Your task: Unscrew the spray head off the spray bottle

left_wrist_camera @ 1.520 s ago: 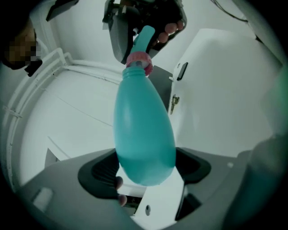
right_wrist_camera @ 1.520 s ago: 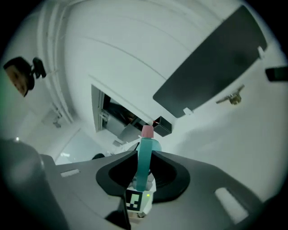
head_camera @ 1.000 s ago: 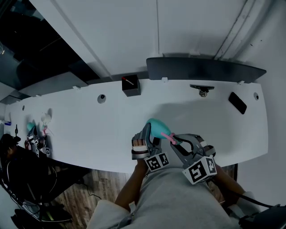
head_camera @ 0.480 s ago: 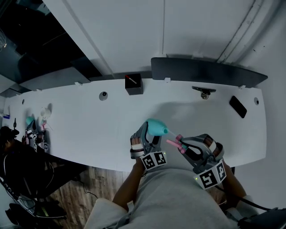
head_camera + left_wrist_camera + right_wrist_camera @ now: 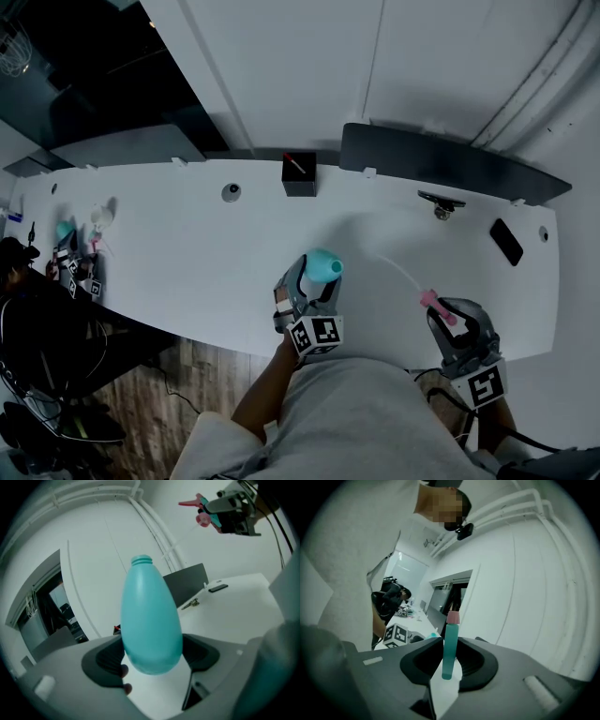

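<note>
Left gripper [image 5: 152, 656] has the teal spray bottle [image 5: 151, 616] by its fat lower end. Its fingers [image 5: 105, 657] are spread wide to take the body and press in on both sides. The bottle leans with its neck up and away from the gripper. That threaded neck is bare and open, so the head is off.

Over to the right gripper [image 5: 449, 663]: its fingers [image 5: 474, 660] are almost together, pinching the spray head [image 5: 450, 641] by its teal stem. The pink tip pokes out past the pads.

In the head view the two pieces are well apart. The bottle is held over the near edge of the white table [image 5: 187, 253], just in front of the person's torso. The spray head is out to the right, above the table's near right edge. Its thin clear dip tube [image 5: 398, 274] trails back toward the bottle, and the free end stops short of the neck.

A small black box [image 5: 299, 175] sits near the table's far edge. Keys [image 5: 441, 204] and a dark phone [image 5: 506, 242] lie further right.
</note>
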`<action>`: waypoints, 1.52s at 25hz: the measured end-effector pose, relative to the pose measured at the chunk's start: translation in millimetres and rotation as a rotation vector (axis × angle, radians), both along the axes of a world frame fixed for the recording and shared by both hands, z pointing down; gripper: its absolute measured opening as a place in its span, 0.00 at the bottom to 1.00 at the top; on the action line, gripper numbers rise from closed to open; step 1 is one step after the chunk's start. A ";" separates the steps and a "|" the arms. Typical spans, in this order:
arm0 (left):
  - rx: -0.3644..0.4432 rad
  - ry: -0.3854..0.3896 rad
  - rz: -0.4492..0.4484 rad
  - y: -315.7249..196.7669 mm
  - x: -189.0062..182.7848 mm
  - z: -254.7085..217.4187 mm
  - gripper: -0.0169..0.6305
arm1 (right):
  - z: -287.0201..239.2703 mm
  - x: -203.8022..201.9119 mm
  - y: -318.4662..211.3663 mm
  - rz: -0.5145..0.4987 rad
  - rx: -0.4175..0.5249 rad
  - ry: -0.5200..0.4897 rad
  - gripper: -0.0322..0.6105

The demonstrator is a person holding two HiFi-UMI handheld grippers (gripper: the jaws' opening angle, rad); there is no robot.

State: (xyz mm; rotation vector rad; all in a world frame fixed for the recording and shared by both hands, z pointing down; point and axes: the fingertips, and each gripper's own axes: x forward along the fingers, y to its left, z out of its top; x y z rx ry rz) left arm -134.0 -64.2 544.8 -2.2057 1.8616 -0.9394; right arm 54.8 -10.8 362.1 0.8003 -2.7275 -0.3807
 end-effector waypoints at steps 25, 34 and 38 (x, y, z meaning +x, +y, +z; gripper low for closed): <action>-0.071 0.466 0.064 17.7 27.1 -29.3 0.61 | 113.3 -74.8 -49.8 0.502 -0.227 -0.088 0.19; -0.039 0.466 -0.004 48.2 62.8 -44.5 0.61 | 102.9 -36.5 -18.3 0.432 -0.225 -0.167 0.19; -0.050 0.460 -0.034 75.2 81.2 -44.5 0.61 | 104.4 -13.5 3.1 0.422 -0.254 -0.227 0.19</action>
